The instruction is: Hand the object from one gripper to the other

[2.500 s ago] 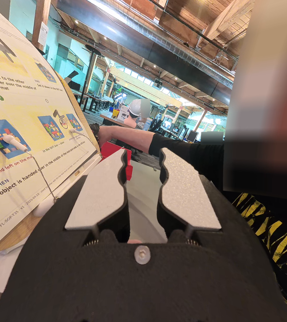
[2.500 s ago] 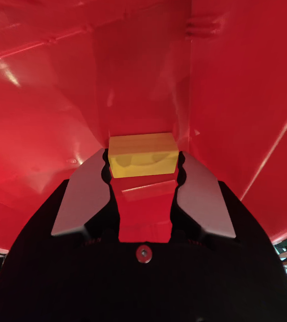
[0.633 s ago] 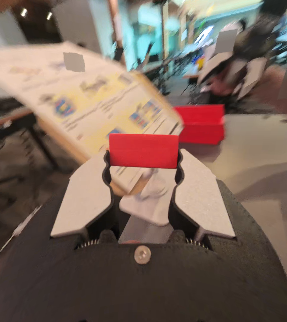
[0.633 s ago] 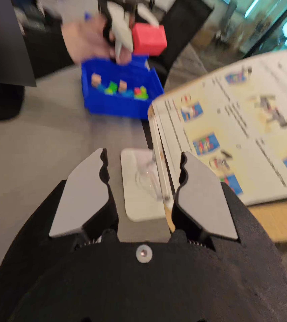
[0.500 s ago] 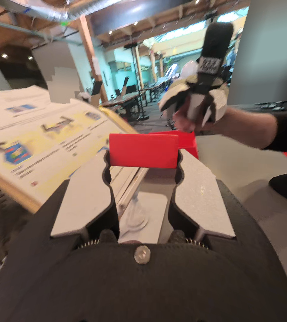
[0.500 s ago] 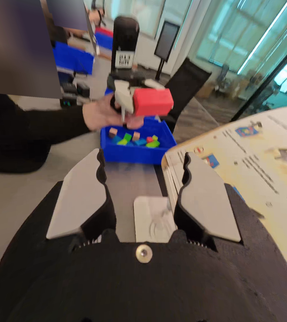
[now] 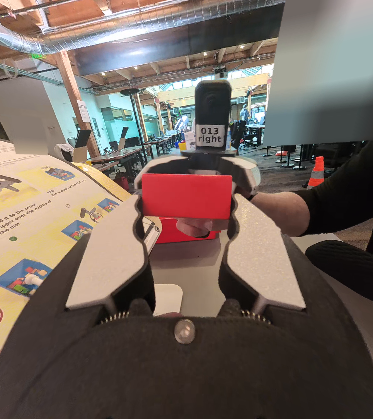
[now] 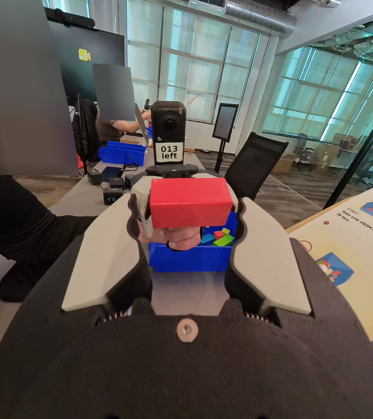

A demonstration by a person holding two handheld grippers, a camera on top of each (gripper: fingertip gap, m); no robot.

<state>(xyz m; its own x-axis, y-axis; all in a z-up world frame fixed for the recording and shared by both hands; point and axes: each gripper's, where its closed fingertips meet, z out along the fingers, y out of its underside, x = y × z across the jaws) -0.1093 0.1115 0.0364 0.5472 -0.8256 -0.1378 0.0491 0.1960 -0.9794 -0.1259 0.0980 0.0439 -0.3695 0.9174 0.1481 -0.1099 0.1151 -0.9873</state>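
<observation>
My left gripper point(image 7: 186, 204) is shut on a red rectangular block point(image 7: 185, 196); both pads press on its short ends and hold it in the air above the table. My right gripper point(image 8: 185, 213) faces it head-on and is open. Its fingertips point(image 8: 241, 210) straddle the same red block point(image 8: 190, 204), with a gap on each side. A left finger point(image 8: 143, 204) shows between the block and my right fingertip. In the left wrist view the right gripper point(image 7: 200, 170) sits just behind the block, held by a hand point(image 7: 278, 210).
A blue bin point(image 8: 187, 260) with several coloured blocks stands below the grippers. A red bin point(image 7: 169, 231) stands on the grey table behind the block. A slanted instruction board point(image 7: 33, 215) is beside it, also in the right wrist view point(image 8: 350, 238). Black chargers point(image 8: 113, 195) lie farther back. Only a small space, under 4 cm, lies between the two pairs of fingers.
The right gripper let go of a yellow block in the red bin and came out open. The left gripper, empty before, now holds the red block. The grippers closed in until the right fingers straddle it.
</observation>
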